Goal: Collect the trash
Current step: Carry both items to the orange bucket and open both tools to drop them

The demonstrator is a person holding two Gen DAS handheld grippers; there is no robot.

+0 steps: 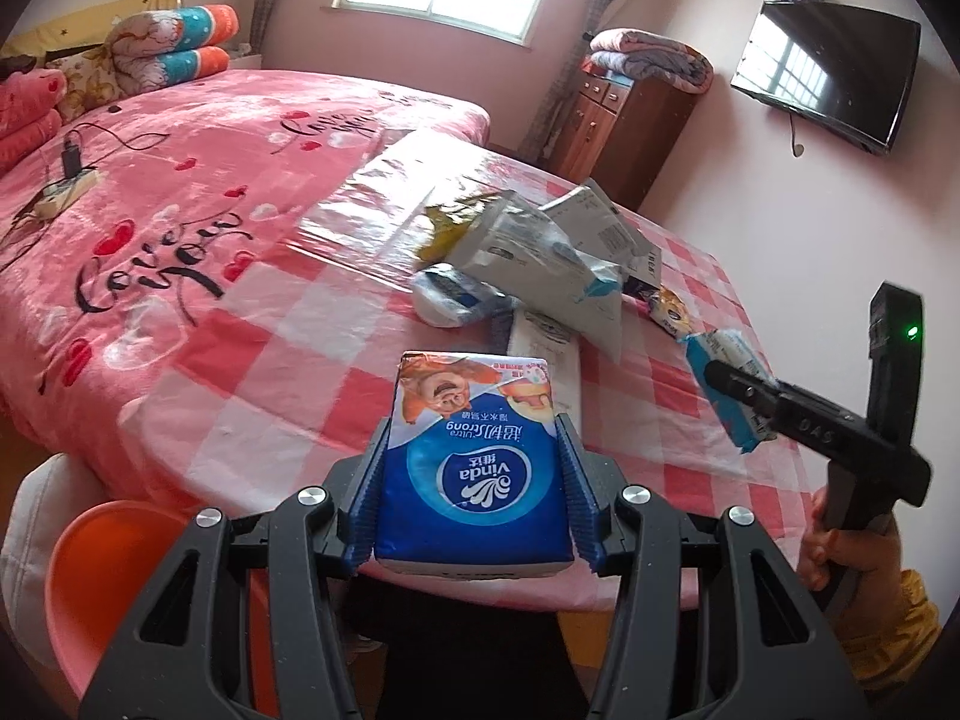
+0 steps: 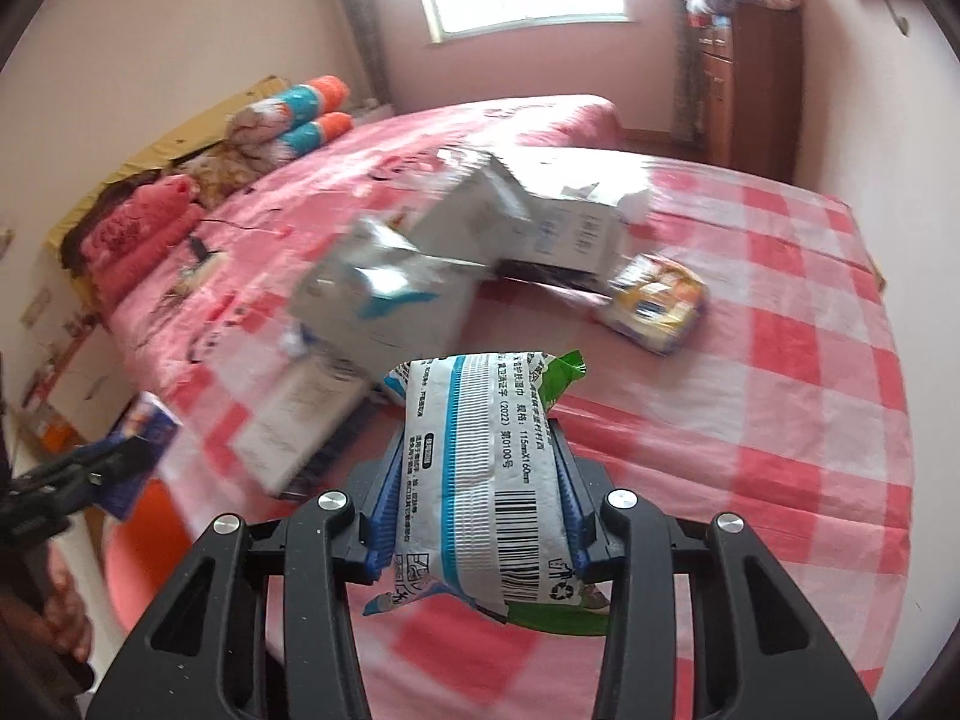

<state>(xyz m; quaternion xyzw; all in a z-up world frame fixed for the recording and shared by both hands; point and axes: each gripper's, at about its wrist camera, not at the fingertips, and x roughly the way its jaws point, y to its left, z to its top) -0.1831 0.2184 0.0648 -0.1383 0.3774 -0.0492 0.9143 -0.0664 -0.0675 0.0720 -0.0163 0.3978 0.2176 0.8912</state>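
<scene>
My left gripper (image 1: 474, 444) is shut on a blue Vinda tissue pack (image 1: 474, 468), held above the near edge of the checked table (image 1: 288, 372). My right gripper (image 2: 477, 462) is shut on a white and blue wet-wipe wrapper (image 2: 486, 480) with a green end, above the table (image 2: 780, 420). The right gripper with its wrapper also shows at the right of the left wrist view (image 1: 729, 387). A pile of crumpled white wrappers and torn boxes (image 1: 540, 252) lies mid-table, also in the right wrist view (image 2: 456, 252). A small yellow snack pack (image 2: 657, 303) lies beside it.
An orange basin (image 1: 120, 576) sits below the table's near left edge. A pink bed (image 1: 180, 168) with folded quilts and a power strip (image 1: 63, 195) is behind the table. A wooden cabinet (image 1: 624, 126) and a wall TV (image 1: 828, 72) stand at the right.
</scene>
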